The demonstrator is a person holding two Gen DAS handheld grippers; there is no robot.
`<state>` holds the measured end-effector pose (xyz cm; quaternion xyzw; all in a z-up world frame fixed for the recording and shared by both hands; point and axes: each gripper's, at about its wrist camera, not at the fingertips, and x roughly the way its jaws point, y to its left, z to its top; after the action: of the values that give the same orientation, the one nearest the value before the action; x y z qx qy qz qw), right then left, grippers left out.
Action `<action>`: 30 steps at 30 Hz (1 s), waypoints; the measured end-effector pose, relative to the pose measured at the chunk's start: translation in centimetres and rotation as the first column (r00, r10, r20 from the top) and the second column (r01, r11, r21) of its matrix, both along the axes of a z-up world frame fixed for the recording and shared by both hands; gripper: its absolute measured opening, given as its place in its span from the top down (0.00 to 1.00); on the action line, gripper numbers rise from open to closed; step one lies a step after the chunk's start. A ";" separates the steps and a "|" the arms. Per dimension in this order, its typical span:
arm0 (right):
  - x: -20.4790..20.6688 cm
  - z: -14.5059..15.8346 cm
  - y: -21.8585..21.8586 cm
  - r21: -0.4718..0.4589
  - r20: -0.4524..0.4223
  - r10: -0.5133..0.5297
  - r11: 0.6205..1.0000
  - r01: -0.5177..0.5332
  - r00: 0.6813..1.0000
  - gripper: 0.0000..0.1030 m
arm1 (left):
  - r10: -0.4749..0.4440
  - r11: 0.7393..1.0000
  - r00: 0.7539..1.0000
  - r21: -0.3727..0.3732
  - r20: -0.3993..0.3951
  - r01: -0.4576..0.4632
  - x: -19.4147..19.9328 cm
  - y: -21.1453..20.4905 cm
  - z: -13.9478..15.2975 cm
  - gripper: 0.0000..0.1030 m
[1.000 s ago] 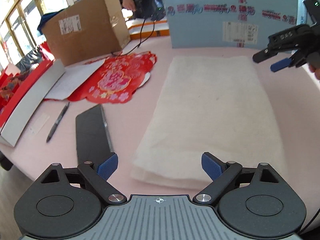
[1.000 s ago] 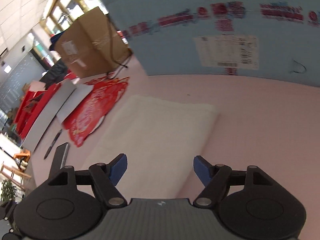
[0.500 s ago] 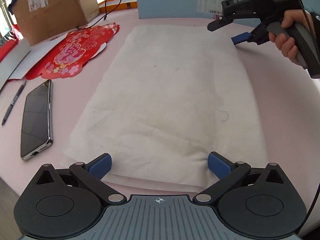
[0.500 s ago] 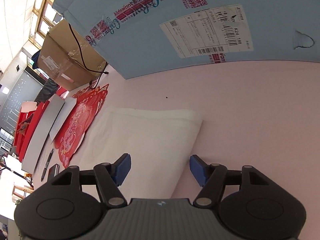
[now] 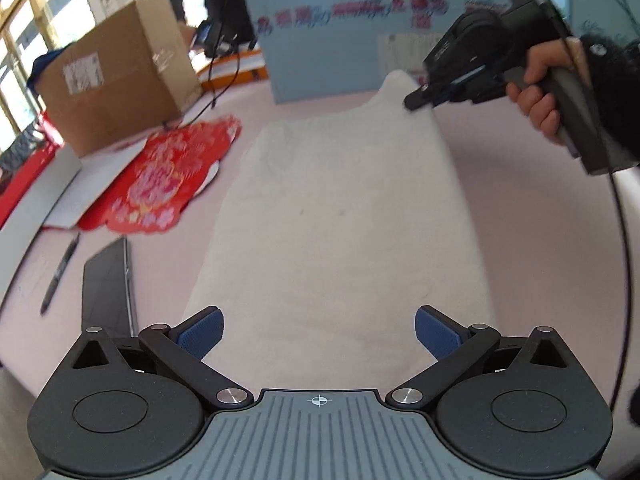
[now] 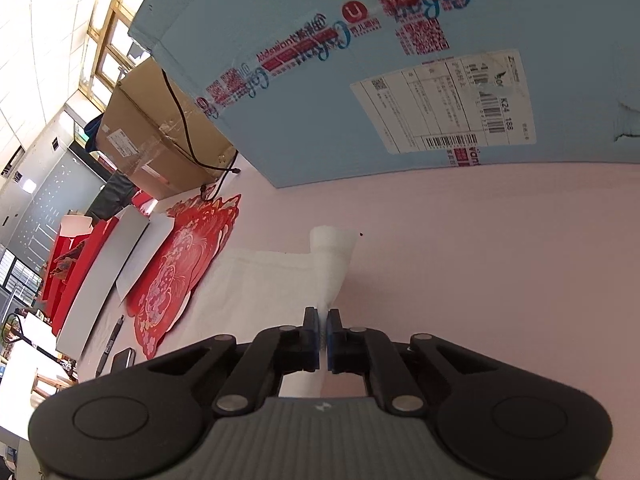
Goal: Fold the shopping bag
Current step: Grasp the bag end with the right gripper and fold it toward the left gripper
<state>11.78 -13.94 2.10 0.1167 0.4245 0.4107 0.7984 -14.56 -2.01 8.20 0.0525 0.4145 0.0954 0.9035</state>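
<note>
Far left on the pink worktop (image 5: 520,208): a pen (image 5: 60,276) and a dark phone (image 5: 106,284), with a red paper cutout (image 5: 168,184) and a brown cardboard box (image 5: 116,76) beyond them, all clear of the work. Centre: white shopping bag (image 5: 340,224) lying flat and lengthwise on the worktop, near end reaching in between the fingers of the left gripper (image 5: 319,330), jaws spread wide and gripping nothing. Right, at the far end: right gripper (image 5: 416,100) held in a hand (image 5: 540,92), jaws pressed together and pinching the far right corner of the bag, that corner pulled up off the worktop into a peak in front of the big blue box (image 5: 332,28). Same pinch plain in the right wrist view, cloth caught between the closed pads of the right gripper (image 6: 323,334) and the bag (image 6: 256,292) trailing away leftward. Judged from this: fold only just begun, no crease made yet, most of the bag flat. Left to do: carrying the raised end over toward the near end, laying it down, likely pressing flat and folding again.
</note>
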 end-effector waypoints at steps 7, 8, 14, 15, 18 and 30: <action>-2.7 2.9 -2.8 0.047 0.066 -0.049 0.998 0.046 0.997 0.97 | -0.218 0.976 0.976 -0.017 0.010 0.218 1.5 -5.0 -0.2 0.00; -3.1 3.2 -3.4 0.059 0.074 -0.059 0.997 0.055 0.996 0.97 | -0.232 0.972 0.973 -0.024 -0.010 0.232 1.8 -5.3 -0.7 0.02; -5.6 4.4 -8.3 0.112 0.110 -0.146 0.985 0.134 0.983 0.97 | -0.232 0.972 0.962 -0.007 -0.145 0.234 2.1 -5.9 -3.4 0.61; -5.9 4.5 -9.1 0.108 0.120 -0.171 0.981 0.159 0.978 0.97 | -0.240 0.970 0.960 0.007 -0.147 0.244 2.0 -6.1 -3.4 0.64; -7.0 4.4 -12.1 0.104 0.136 -0.248 0.966 0.235 0.959 0.97 | -0.288 0.950 0.944 0.071 -0.160 0.303 2.0 -6.9 -3.3 0.75; -14.8 2.5 -22.3 -0.035 0.115 -0.388 0.918 0.394 0.915 0.97 | -0.529 0.782 0.810 0.223 -0.253 0.581 2.3 -5.6 -2.5 0.74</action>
<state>-3.01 -36.27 4.58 0.1543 0.3615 0.2361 0.8887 -12.26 -7.64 5.71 0.3128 0.4401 -0.1211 0.8329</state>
